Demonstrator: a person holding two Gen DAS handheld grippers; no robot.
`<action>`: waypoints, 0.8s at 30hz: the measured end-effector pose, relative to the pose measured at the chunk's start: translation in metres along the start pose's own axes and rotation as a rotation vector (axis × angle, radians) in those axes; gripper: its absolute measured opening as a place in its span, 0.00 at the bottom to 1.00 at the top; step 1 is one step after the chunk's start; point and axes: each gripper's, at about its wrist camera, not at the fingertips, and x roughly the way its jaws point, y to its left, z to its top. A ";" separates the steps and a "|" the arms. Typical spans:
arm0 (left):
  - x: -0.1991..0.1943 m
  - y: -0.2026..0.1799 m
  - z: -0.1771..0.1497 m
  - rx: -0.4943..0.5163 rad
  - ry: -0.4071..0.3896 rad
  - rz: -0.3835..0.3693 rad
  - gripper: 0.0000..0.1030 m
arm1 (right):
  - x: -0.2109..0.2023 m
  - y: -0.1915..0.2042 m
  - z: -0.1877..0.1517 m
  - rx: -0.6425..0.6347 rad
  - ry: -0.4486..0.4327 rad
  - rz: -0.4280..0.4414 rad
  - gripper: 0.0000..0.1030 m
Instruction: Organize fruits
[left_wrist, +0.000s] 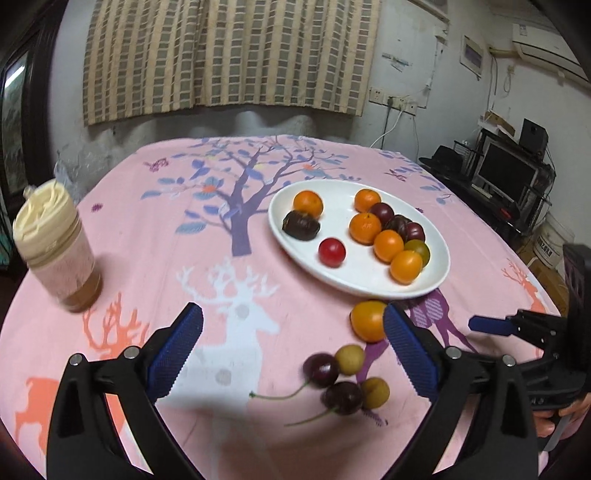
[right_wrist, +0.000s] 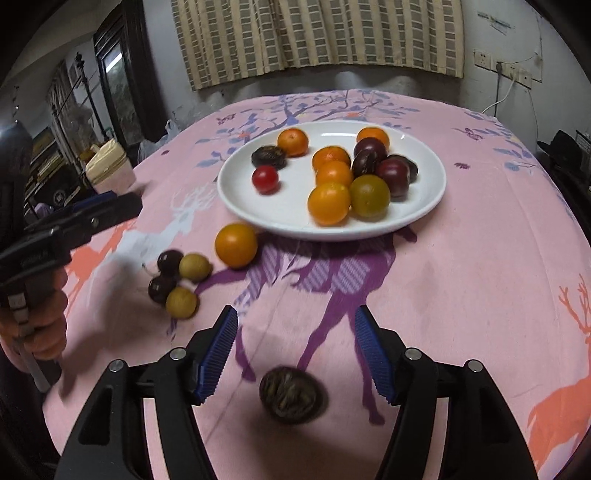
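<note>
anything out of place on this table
Yes: several fruits lie loose on the pink cloth, off the white oval plate: a round orange fruit, a cluster of two dark cherries and two yellow fruits, and a dark wrinkled fruit.
</note>
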 end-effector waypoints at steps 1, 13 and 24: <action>0.000 0.000 -0.002 -0.001 0.003 0.010 0.93 | 0.001 0.002 -0.004 -0.007 0.016 0.001 0.65; -0.006 0.007 -0.019 -0.001 0.010 0.087 0.94 | 0.005 0.012 -0.014 -0.084 0.078 -0.057 0.65; -0.004 0.019 -0.019 -0.056 0.030 0.092 0.94 | 0.005 0.012 -0.022 -0.087 0.103 -0.087 0.54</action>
